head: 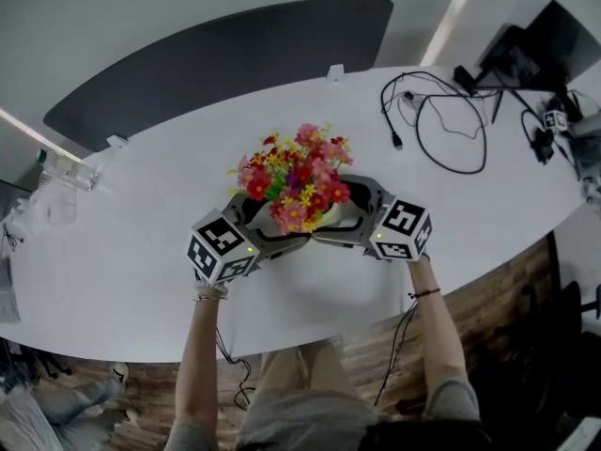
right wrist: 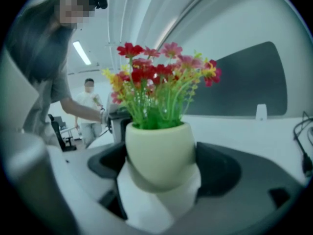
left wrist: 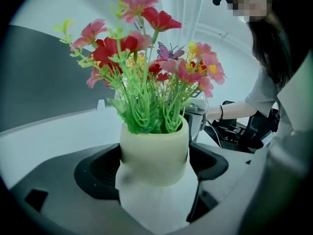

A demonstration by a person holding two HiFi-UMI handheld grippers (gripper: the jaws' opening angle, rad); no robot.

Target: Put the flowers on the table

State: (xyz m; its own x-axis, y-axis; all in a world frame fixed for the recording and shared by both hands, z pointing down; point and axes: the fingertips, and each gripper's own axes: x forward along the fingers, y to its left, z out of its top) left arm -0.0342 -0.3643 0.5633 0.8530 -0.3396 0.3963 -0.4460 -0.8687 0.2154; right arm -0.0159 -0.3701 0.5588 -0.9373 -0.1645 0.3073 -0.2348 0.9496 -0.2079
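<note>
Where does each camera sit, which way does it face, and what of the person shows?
Head view: on the person's head, facing steeply down at the table, flower pot, left gripper, right gripper; left forearm and right forearm show.
Left gripper view: on the left gripper, looking along its jaws, closed on the flower pot; right forearm beyond.
Right gripper view: on the right gripper, likewise, facing oppositely; left forearm beyond.
Both gripper views show the flower pot from opposite sides.

The long white curved table (head: 122, 242) carries looped black cables (head: 441, 123) near its far right edge. Crumpled clear plastic (head: 70, 172) lies at its left edge.
</note>
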